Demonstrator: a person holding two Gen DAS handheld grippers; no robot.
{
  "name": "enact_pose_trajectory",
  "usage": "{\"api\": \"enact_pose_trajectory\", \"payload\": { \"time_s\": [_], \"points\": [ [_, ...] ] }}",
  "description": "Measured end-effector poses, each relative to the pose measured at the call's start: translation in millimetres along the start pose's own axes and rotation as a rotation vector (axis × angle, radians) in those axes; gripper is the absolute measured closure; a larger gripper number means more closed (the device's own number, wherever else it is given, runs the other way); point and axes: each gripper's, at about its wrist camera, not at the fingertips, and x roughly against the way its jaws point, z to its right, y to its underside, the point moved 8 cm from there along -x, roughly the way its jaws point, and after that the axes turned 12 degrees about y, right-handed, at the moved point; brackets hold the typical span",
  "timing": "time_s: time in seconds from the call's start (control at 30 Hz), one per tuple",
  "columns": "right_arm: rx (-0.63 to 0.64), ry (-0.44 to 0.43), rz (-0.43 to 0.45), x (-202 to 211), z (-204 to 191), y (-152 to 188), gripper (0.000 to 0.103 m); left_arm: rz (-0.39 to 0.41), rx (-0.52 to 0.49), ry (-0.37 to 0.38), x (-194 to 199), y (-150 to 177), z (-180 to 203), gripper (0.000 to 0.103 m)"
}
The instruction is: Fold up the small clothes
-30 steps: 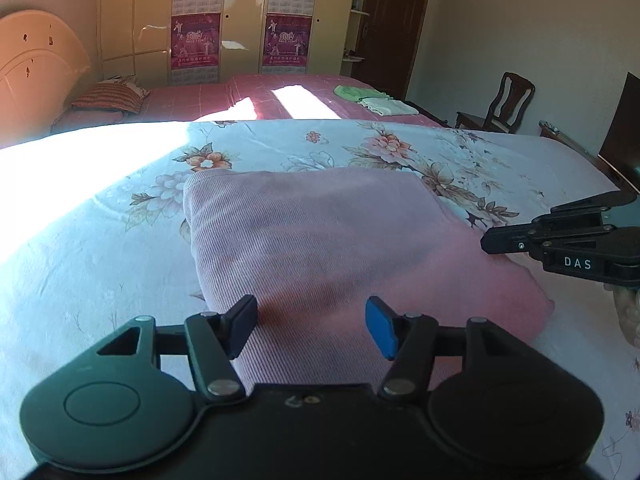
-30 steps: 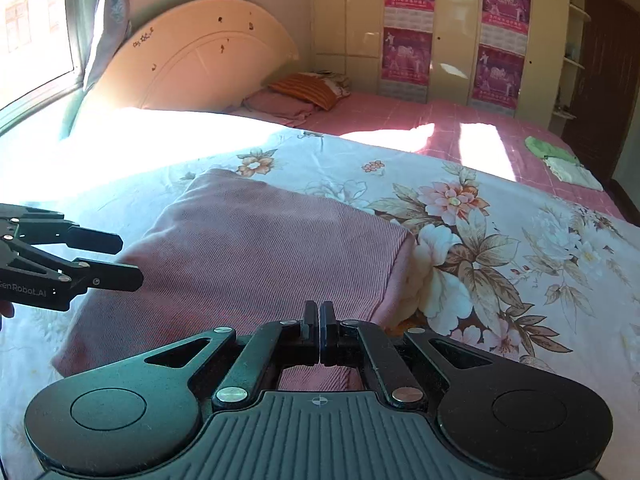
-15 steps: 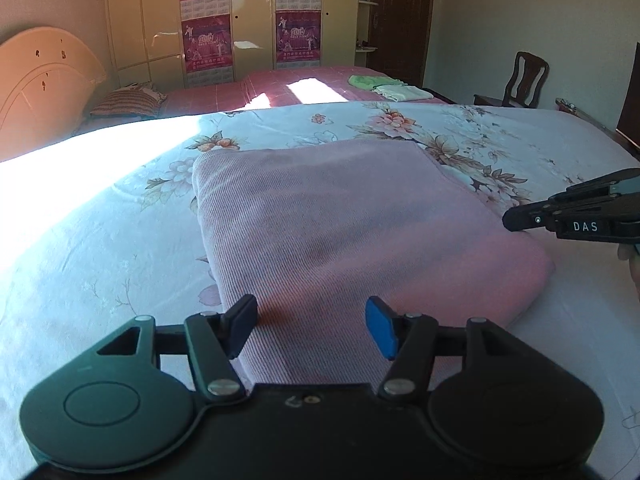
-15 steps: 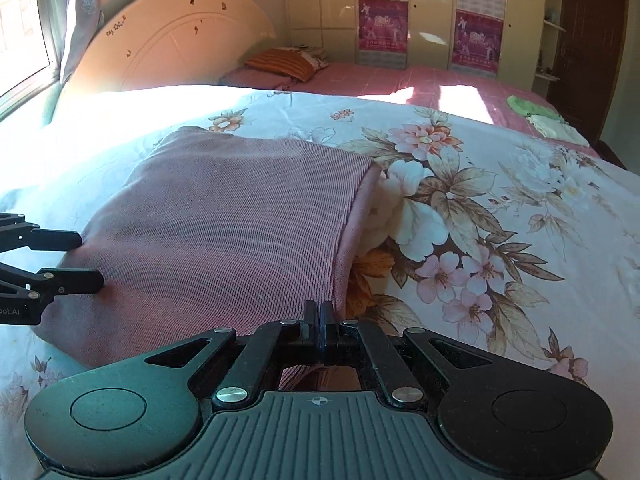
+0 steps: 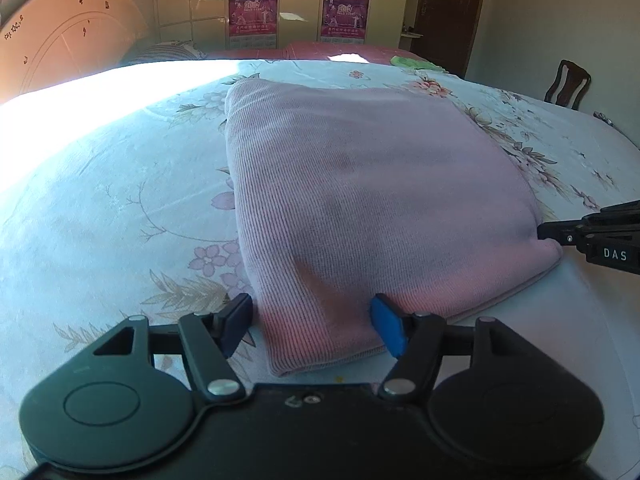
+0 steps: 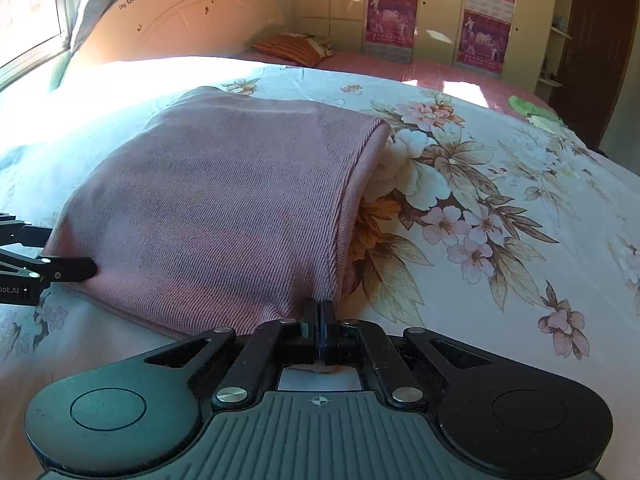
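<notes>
Two grippers: right gripper [image 6: 319, 320] jaws clamp pink garment [image 5: 372, 204]; left gripper [image 5: 312, 328] jaws spread.

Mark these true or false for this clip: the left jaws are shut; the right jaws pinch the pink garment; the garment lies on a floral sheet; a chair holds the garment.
1. The left gripper has shut jaws: false, they stand open at the near edge of the pink garment.
2. The right gripper pinches the garment: true.
3. The garment lies on the floral sheet: true.
4. A chair holds the garment: false, the chair stands apart beyond the bed.
</notes>
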Motion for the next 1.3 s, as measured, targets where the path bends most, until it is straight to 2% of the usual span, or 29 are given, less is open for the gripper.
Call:
{"api": "enact_pose_trajectory", "payload": {
  "time_s": [0.1,0.23,0.3,0.33,0.43,0.5,0.53,0.6,0.63,0.67,0.7,0.73,0.77,0.8,0.97,1.07,1.3],
  "points": [
    [-0.004,0.008,0.004,1,-1,1,0.103,0.001,0.007,-0.023,1,0,0,0.03],
    [0.039,0.034,-0.011,1,-6,-2,0.103,0.005,0.015,-0.046,4,0,2,0.03],
    [0.059,0.033,-0.035,1,-7,-4,0.103,0.005,0.031,-0.053,12,1,5,0.033],
    [0.061,0.033,-0.057,5,-6,-5,0.103,0.02,0.044,-0.047,22,1,10,0.042],
    [-0.004,-0.028,-0.002,45,-2,-10,0.103,0.101,0.035,-0.023,64,3,31,0.043],
    [-0.014,-0.053,0.041,81,-3,-5,0.103,0.133,0.046,-0.013,91,10,43,0.04],
    [-0.021,-0.053,0.061,101,-2,-2,0.103,0.151,0.063,-0.01,111,14,51,0.038],
    [-0.06,-0.05,0.084,139,1,10,0.103,0.191,0.085,-0.006,144,21,65,0.019],
    [-0.079,-0.044,0.096,157,3,16,0.103,0.236,0.099,-0.032,169,25,75,0.0],
    [-0.101,-0.029,0.113,174,5,23,0.103,0.293,0.095,-0.047,190,29,85,0.0],
    [-0.134,-0.005,0.135,193,8,31,0.095,0.327,0.084,-0.053,205,34,93,0.0],
    [-0.163,0.011,0.159,209,11,38,0.035,0.328,0.075,-0.061,218,40,103,0.0],
    [-0.184,0.007,0.219,229,13,44,0.002,0.326,0.073,-0.066,225,45,110,0.0],
    [-0.178,0.003,0.254,247,11,49,0.002,0.335,0.068,-0.067,235,49,118,0.0],
    [-0.168,0.041,0.254,289,7,67,0.001,0.37,0.022,-0.098,274,58,151,0.0],
    [-0.185,0.061,0.298,316,10,69,0.001,0.4,-0.027,-0.127,293,57,169,0.0],
    [-0.199,0.097,0.344,353,13,70,0.001,0.434,-0.028,-0.084,307,57,190,0.0]
  ]
}}
